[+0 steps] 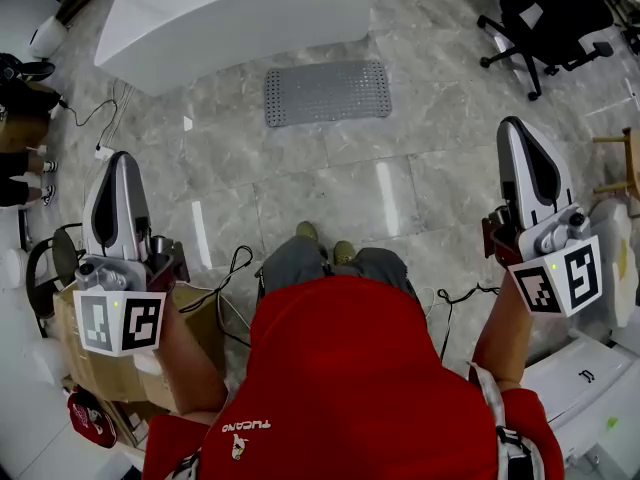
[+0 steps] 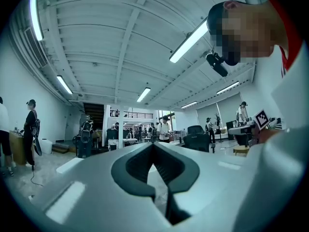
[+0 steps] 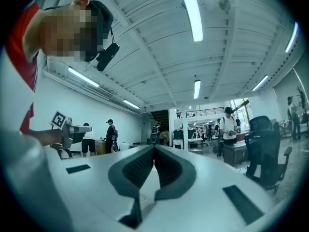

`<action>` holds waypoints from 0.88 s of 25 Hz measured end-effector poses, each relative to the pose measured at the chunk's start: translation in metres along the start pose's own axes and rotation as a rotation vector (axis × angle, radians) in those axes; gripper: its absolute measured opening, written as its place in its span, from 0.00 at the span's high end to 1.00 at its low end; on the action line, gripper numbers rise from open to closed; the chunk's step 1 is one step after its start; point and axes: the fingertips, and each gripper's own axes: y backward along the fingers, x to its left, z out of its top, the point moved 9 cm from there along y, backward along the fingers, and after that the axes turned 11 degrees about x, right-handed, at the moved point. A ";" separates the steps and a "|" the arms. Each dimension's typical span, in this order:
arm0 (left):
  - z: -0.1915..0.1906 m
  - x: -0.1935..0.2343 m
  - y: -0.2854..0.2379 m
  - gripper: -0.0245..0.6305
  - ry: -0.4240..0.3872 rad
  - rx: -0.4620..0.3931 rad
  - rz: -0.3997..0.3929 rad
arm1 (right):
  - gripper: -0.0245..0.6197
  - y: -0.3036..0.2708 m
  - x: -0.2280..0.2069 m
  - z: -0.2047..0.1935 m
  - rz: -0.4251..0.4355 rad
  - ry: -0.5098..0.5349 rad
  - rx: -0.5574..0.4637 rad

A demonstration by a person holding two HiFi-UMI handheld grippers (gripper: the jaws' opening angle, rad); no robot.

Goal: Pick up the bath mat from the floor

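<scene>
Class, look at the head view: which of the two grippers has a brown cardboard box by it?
The left gripper: the brown cardboard box shows just below its marker cube. The right gripper has white furniture beside it instead.

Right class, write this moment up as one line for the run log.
stage: before pickup | bath mat: flat on floor, untouched | left gripper: shut, empty, pointing upward | right gripper: shut, empty, pointing upward

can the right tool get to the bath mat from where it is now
Probably not yet: the right tool is shut and held up beside the person, while the bath mat lies on the floor ahead of their feet. Nothing blocks the way, so stepping in and reaching down should work.
</scene>
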 end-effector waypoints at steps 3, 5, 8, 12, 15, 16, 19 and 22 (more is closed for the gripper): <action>-0.001 0.000 -0.005 0.96 -0.007 0.003 0.001 | 0.96 -0.005 -0.004 -0.002 0.000 -0.003 -0.003; -0.002 0.003 -0.010 0.96 -0.008 0.001 0.004 | 0.96 -0.010 -0.006 -0.004 0.002 -0.002 -0.003; -0.002 0.008 -0.022 0.96 -0.009 -0.006 0.002 | 0.96 -0.017 -0.009 -0.006 -0.001 0.004 -0.001; -0.006 0.015 -0.040 0.96 -0.010 -0.019 -0.013 | 0.96 -0.027 -0.015 -0.010 -0.021 0.005 0.000; -0.006 0.028 -0.057 0.96 -0.003 -0.023 -0.015 | 0.96 -0.041 -0.018 -0.010 -0.030 0.004 0.011; -0.005 0.033 -0.064 0.96 -0.003 -0.026 -0.014 | 0.96 -0.047 -0.020 -0.009 -0.033 0.006 0.015; -0.002 0.052 -0.090 0.96 -0.016 -0.026 -0.012 | 0.96 -0.074 -0.027 -0.003 -0.049 0.015 0.022; -0.004 0.075 -0.120 0.96 -0.031 -0.011 -0.011 | 0.96 -0.106 -0.033 0.001 -0.071 0.026 0.029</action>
